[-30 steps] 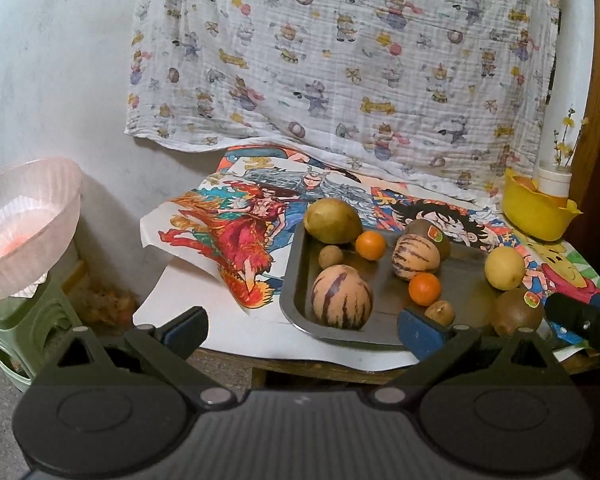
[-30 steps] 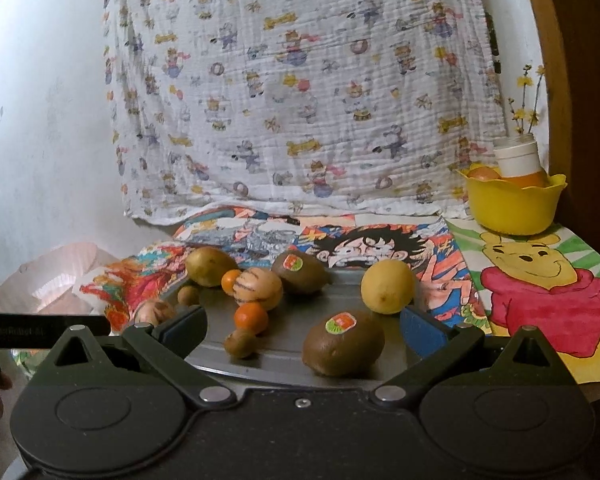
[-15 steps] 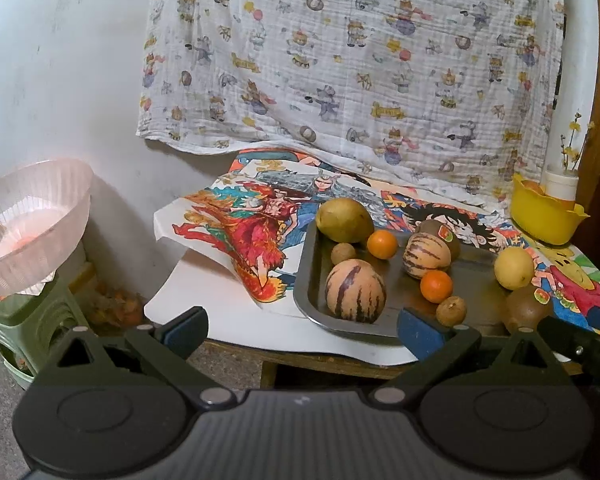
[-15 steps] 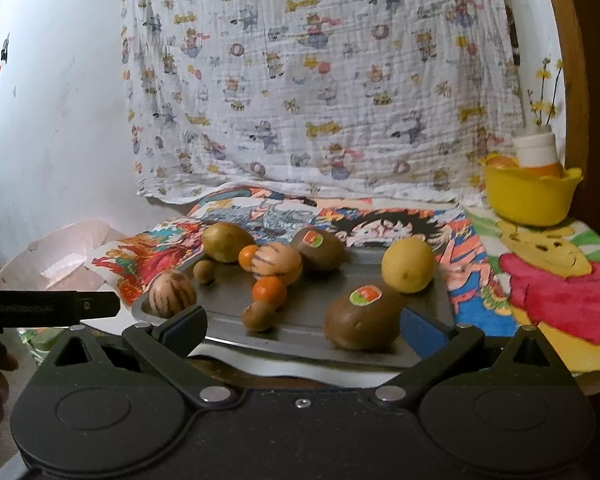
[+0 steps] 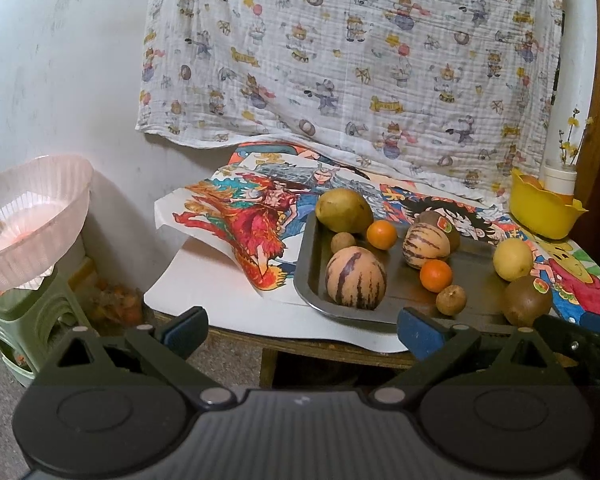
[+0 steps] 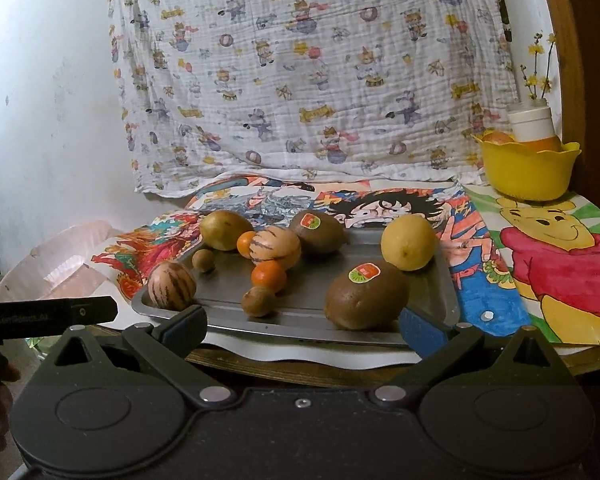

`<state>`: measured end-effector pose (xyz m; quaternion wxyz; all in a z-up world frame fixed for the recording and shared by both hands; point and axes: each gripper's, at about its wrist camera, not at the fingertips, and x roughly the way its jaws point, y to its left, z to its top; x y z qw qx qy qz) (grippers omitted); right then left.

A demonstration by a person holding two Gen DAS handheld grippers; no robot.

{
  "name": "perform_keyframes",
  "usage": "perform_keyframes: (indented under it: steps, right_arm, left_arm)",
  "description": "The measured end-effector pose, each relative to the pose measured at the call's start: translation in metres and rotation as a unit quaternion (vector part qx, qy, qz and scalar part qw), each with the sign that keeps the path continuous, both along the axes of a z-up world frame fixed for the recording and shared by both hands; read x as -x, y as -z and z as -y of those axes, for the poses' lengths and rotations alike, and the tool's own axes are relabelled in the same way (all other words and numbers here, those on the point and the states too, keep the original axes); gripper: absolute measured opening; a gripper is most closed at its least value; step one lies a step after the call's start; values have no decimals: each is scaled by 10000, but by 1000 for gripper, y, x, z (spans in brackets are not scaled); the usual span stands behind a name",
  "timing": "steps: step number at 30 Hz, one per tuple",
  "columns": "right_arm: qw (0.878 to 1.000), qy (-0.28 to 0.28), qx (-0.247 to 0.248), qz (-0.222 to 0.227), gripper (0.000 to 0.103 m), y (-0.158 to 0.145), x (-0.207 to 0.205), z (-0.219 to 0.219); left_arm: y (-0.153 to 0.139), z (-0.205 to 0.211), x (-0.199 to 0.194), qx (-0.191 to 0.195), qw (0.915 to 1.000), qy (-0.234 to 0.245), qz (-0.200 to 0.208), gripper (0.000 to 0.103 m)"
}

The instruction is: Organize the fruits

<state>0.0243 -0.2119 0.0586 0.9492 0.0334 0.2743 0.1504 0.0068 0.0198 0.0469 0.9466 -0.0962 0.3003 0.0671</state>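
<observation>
Both tools, left tool (image 5: 302, 330) and right tool (image 6: 302, 326), gape empty, lower frame. Risk: round fruit rolls off shallow tray (image 6: 440, 280) if nudged; kiwi (image 6: 366, 296) sits nearest front rim.

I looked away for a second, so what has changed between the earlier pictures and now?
Both cameras drew back from the table. The left gripper and right gripper are open as before, holding nothing. The fruits have not shifted on the metal tray.

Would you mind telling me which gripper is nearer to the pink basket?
Left. The left gripper hangs off the table's left end, beside the pink basket; the right gripper faces the tray's front, farther right.
</observation>
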Motion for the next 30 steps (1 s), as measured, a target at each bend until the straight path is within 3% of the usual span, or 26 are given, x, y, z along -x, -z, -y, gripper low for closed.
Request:
perform_keyframes:
  steps: [30]
  right_arm:
    - [9999,-153,35,-62,102,2,2,-6]
  left_arm:
    - [2,0,8,43,10000,-67,-36,102]
